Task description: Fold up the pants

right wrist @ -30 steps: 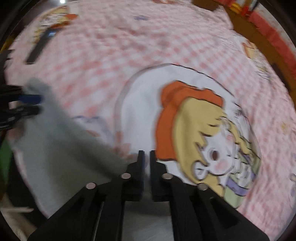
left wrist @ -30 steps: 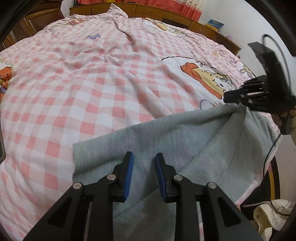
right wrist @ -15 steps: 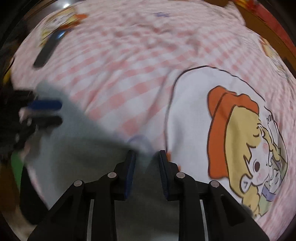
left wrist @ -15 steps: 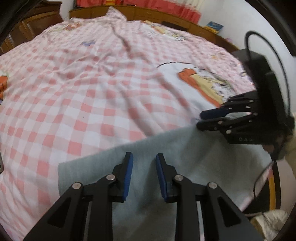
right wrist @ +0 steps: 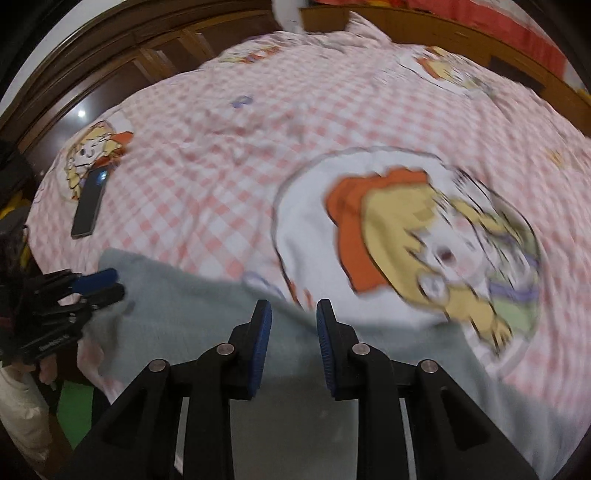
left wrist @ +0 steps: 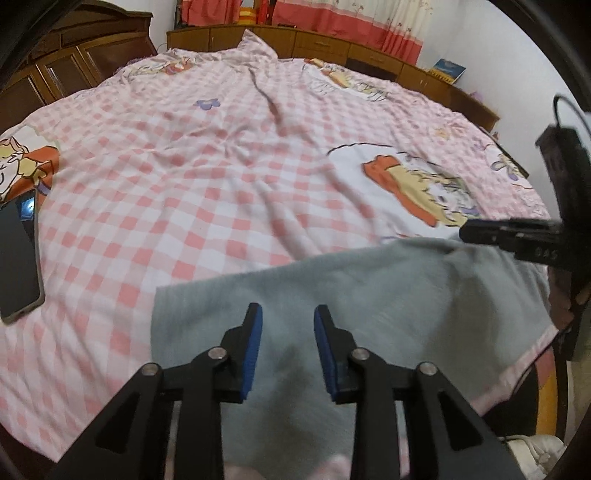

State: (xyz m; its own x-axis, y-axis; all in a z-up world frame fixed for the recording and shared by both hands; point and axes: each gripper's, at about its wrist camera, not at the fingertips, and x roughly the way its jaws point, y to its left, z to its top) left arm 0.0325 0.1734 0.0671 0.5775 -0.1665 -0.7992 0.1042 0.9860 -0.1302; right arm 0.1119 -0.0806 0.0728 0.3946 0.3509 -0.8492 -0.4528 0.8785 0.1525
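The grey pants (left wrist: 369,295) lay spread flat across the near edge of the bed, on a pink-and-white checked sheet (left wrist: 184,166), with one straight edge running across the bed from near left to far right. The left gripper (left wrist: 287,332) hung above the near part of the cloth, its blue-padded jaws apart with nothing between them. The right gripper (right wrist: 293,332) was likewise spread wide and empty, over the cloth's far edge where it met the sheet.

Each camera caught the other tool. The left wrist view showed the right gripper (left wrist: 476,230) from the side at the far right corner of the pants, just above the cloth; from that angle its opening could not be judged. The right wrist view showed the left gripper (right wrist: 107,282) at the far left, near the left corner of the cloth, its two tips slightly parted.

The big cartoon print (right wrist: 424,236) with the orange hat filled the right wrist view just beyond the pants, blurred; in the left wrist view it sat smaller at the far right. A dark phone (left wrist: 18,254) lay on the sheet well left of the pants, seen close only in the left view. Wooden cabinets (left wrist: 332,48) and red curtains (left wrist: 351,18) at the far end were clearer there too.
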